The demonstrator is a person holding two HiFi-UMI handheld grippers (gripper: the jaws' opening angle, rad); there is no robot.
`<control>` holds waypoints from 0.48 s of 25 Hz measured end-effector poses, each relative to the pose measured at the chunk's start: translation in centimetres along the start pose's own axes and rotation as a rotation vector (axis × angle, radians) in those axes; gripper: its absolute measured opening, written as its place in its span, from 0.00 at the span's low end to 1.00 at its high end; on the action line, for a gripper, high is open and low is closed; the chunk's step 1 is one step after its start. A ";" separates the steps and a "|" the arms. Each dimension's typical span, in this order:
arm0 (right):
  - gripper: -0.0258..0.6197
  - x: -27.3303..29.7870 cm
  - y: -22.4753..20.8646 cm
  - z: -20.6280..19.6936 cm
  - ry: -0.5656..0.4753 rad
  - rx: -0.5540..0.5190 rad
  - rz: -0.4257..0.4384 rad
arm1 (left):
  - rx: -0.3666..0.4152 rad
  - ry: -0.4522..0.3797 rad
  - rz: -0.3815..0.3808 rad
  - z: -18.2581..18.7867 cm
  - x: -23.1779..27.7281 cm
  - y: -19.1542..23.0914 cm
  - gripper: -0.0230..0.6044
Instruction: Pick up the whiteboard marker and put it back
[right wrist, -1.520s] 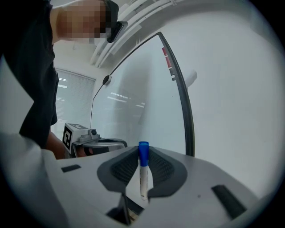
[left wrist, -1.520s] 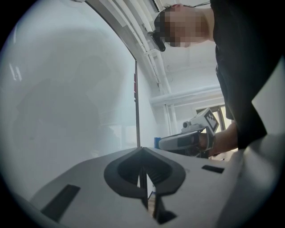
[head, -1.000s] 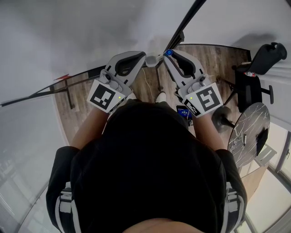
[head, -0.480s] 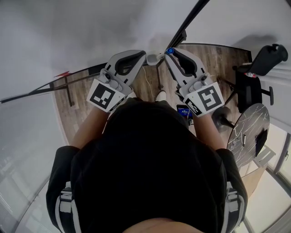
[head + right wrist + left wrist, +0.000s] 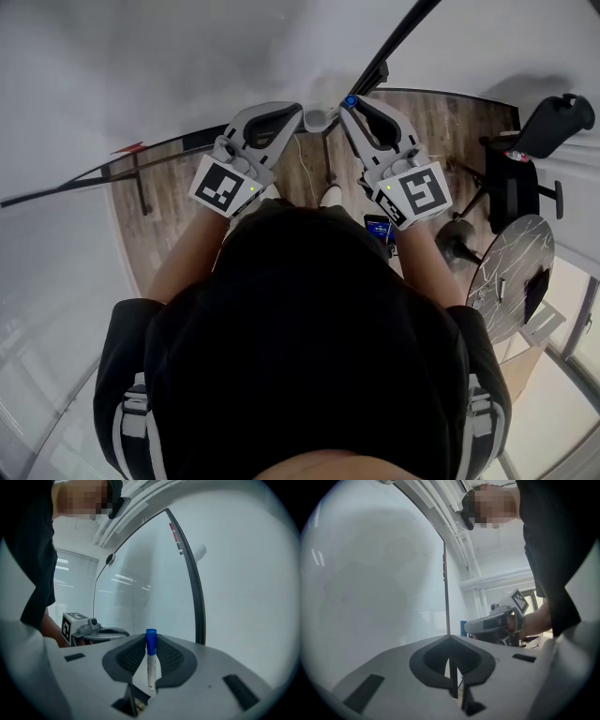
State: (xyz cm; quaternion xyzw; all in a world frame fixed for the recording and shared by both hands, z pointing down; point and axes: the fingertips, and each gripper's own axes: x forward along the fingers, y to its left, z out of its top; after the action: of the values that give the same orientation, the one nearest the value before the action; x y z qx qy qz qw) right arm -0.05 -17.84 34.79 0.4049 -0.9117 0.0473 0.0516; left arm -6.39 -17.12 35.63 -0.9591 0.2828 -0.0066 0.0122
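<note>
A whiteboard marker [image 5: 151, 665] with a white barrel and blue cap [image 5: 349, 100] stands upright between the pads of my right gripper [image 5: 151, 638], which is shut on it. In the head view that gripper [image 5: 349, 105] points at the lower edge of the whiteboard [image 5: 187, 66]. My left gripper [image 5: 307, 117] is held beside it, tips almost touching the right one's. In the left gripper view its jaws [image 5: 450, 639] are shut with nothing between them. Each gripper shows in the other's view, the right gripper [image 5: 487, 624] and the left gripper [image 5: 101, 632].
The whiteboard's black frame [image 5: 197, 597] runs up beside the marker. A black office chair [image 5: 525, 150] and a round marble-topped table [image 5: 511, 272] stand to the right on the wooden floor [image 5: 169, 234]. A phone with a lit screen [image 5: 380, 230] shows below the right gripper.
Both grippers have shifted a little up the picture, toward the board's lower edge. The marker stays clamped in the right gripper; the left jaws stay shut.
</note>
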 end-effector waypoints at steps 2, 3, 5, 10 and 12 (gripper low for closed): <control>0.14 0.5 -0.4 -1.0 0.018 0.006 -0.009 | -0.014 -0.011 0.003 -0.5 0.0 0.3 0.04; 0.14 0.7 -0.5 -1.5 0.024 0.008 -0.015 | -0.024 -0.018 0.003 -0.7 0.0 0.4 0.04; 0.14 1.2 -0.9 -2.5 0.030 0.007 -0.026 | -0.037 -0.026 0.005 -1.0 0.1 0.6 0.04; 0.14 2.8 -1.5 -5.8 0.043 0.001 -0.045 | -0.028 -0.018 0.009 -1.5 0.2 0.8 0.04; 0.14 3.7 -1.5 -7.1 0.053 0.001 -0.047 | -0.026 -0.019 0.007 -1.5 0.3 0.8 0.04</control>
State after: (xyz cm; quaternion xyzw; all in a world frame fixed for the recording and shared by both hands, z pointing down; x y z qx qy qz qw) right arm -0.95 -20.65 42.34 0.4247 -0.9003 0.0573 0.0764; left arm -6.64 -18.00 37.15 -0.9582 0.2859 0.0064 0.0026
